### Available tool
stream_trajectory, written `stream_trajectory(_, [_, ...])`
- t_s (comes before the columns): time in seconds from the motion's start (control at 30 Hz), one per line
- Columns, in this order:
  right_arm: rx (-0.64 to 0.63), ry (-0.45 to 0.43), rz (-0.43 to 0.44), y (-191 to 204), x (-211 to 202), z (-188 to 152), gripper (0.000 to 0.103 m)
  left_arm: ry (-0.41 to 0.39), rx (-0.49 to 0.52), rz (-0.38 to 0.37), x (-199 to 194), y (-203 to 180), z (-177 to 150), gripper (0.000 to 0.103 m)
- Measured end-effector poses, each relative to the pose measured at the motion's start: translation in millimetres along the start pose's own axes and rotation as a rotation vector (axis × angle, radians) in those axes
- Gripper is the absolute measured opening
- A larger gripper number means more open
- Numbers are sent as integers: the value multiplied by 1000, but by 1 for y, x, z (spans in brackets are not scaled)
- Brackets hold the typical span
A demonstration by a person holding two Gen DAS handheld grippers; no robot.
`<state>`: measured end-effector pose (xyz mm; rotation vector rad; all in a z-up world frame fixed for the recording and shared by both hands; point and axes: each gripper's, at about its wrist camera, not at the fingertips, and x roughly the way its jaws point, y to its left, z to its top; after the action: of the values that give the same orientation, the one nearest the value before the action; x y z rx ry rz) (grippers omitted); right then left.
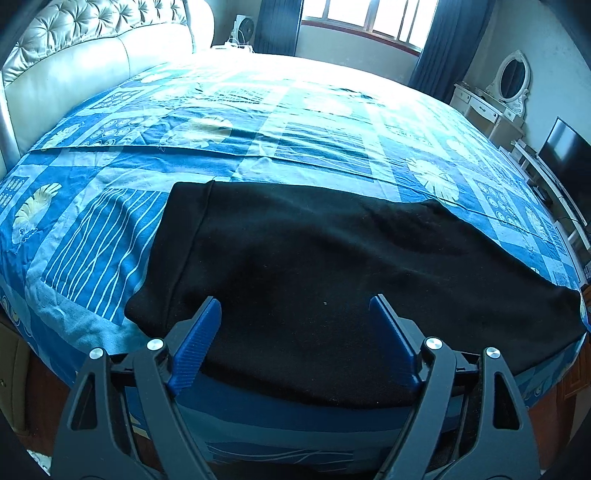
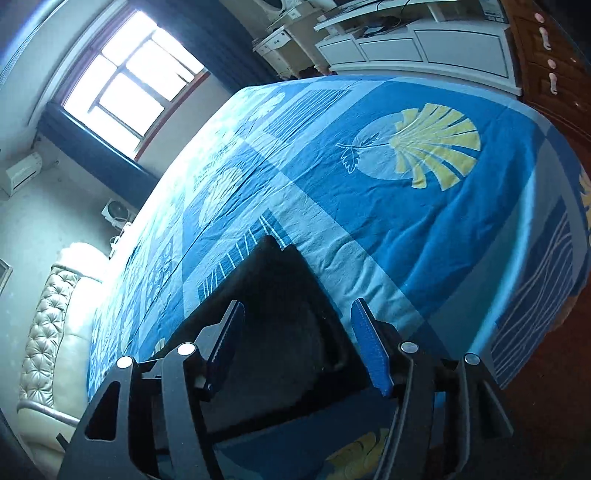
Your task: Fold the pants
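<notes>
One pair of black pants (image 1: pixel 314 266) lies flat on the blue patterned bedspread (image 1: pixel 258 122), along the near edge of the bed, directly ahead of and below the left gripper (image 1: pixel 295 306). In the left wrist view, going from left to right: a cream tufted headboard (image 1: pixel 74 48) stands far off to the gripper's upper left; next comes the one end of the pants with a stitched seam, just beyond the left fingertip; then the broad dark body of the garment fills the space between the two blue fingers (image 1: pixel 195 343); the cloth then tapers away to the gripper's right toward the bed's corner. Far ahead sit one window (image 1: pixel 369 18) flanked by two dark curtains, and to the far right one white dressing table with an oval mirror (image 1: pixel 511 79) and one dark screen (image 1: pixel 565 151).

The left gripper's two jaws stand wide apart, above the fabric, with nothing pinched between them.

In the right wrist view the scene is rolled sideways. From left to right: the same headboard lies at the lower left, the window at the upper left, then the right gripper (image 2: pixel 295 314), with a folded black end of the pants (image 2: pixel 280 314) lying between and beyond its two fingers. To its right spreads bedspread with one large yellow leaf print (image 2: pixel 436 147). The right gripper's jaws are parted and the pads do not press on the cloth.
</notes>
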<state>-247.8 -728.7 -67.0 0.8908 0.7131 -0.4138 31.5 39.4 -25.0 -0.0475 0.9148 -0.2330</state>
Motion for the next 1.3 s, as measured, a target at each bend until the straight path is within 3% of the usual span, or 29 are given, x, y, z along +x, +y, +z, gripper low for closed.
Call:
stream_trajectory(0.1, [-5,62,-19,-8,17,7,60,22,-9,9,5,2,-1,82])
stream_trajectory(0.27, [37,171,127,-20,31,5,61,56,-44,23,13,12,-3,82])
stream_trajectory(0.33, [-31,207,103,-11,33,0,56,65,-65,22,16,17,-4,82])
stream_trajectory(0.4, [-83,228,62,-1,35,-5,45,75,-85,20,19,21,-5,82])
stream_trajectory(0.57, [-73,248,23,9,34,-8,22,92,-100,16,23,25,-9,82])
stream_trajectory(0.67, [-54,230,27,18,28,-10,21,91,-83,14,22,25,-11,82])
stream_trajectory(0.8, [-13,167,140,35,3,-10,17,94,-65,9,19,24,-13,83])
stream_trajectory(1.07, [-132,113,331,149,-35,-22,16,82,-67,-27,10,23,-13,83])
stream_trajectory(1.3, [-296,173,410,266,-14,-64,16,83,-72,-52,7,18,-13,83])
